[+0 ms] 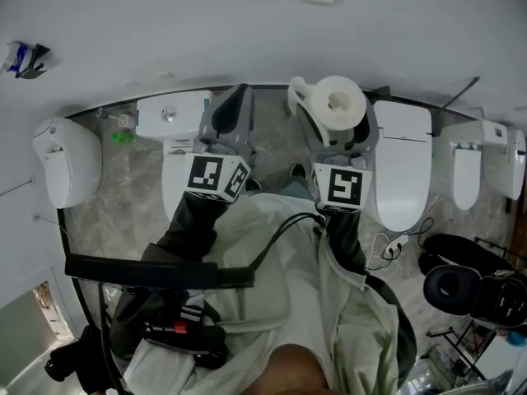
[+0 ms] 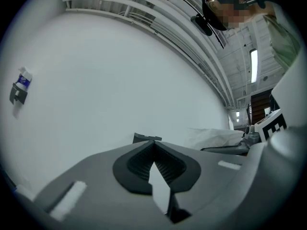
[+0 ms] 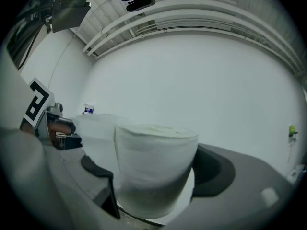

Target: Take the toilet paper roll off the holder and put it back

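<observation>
Pinching soft cylindrical toilet paper roll (image 3: pixel 156 166), right gripper (image 1: pixel 336 112); left gripper (image 2: pixel 153 146), ribbed jaws together.

The toilet paper roll (image 3: pixel 156 166) is soft white paper with a matt, slightly rough side. The left gripper (image 2: pixel 154 147) has a smooth, matt grey plastic body. Its pads (image 2: pixel 173 169) are black with fine ridges. The wall (image 2: pixel 120 80) is smooth, matt white. The toilet (image 1: pixel 402 163) looks smooth and white. The floor (image 1: pixel 132 179) looks like shiny stone.
</observation>
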`<state>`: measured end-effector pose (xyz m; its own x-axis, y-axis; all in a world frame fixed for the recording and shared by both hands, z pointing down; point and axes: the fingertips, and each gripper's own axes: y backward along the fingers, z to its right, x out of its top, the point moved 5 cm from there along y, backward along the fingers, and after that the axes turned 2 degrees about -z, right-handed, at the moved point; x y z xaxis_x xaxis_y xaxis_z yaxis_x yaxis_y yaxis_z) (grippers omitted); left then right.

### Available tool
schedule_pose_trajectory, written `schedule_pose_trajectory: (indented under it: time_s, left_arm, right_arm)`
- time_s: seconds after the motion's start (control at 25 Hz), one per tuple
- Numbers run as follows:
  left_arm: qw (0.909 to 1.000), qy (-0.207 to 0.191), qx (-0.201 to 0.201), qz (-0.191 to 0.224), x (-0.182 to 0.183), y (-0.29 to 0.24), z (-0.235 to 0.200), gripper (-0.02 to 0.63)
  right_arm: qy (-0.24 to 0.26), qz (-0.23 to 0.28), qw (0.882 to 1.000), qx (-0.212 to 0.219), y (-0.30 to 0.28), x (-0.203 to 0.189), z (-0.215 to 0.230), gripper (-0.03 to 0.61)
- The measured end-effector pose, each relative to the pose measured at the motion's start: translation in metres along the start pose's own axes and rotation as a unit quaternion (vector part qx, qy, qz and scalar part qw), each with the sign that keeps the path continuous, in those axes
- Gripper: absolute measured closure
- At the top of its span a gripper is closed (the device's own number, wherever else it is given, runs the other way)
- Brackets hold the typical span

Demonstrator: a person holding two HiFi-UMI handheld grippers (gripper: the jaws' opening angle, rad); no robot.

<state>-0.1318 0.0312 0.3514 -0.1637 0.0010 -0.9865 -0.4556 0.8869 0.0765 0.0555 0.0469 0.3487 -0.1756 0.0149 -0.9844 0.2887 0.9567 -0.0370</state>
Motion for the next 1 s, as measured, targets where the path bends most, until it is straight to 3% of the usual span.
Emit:
schedule_pose_trajectory:
  time_s: [0.56, 1.0]
  left_arm:
    - [0.9997, -0.013, -0.002, 0.019, 0.02, 0.003, -0.029, 0.609]
    - [0.9993, -0.013, 0.027, 0.022, 0.024, -0.048, -0.027, 0.609]
  right_arm:
    - [0.012, 0.001, 1.0, -0.021, -0.02, 0.017, -0.014, 0.107]
    - [0.037, 0.031, 0.998, -0.029, -0.088, 0.04, 0.059, 0.107]
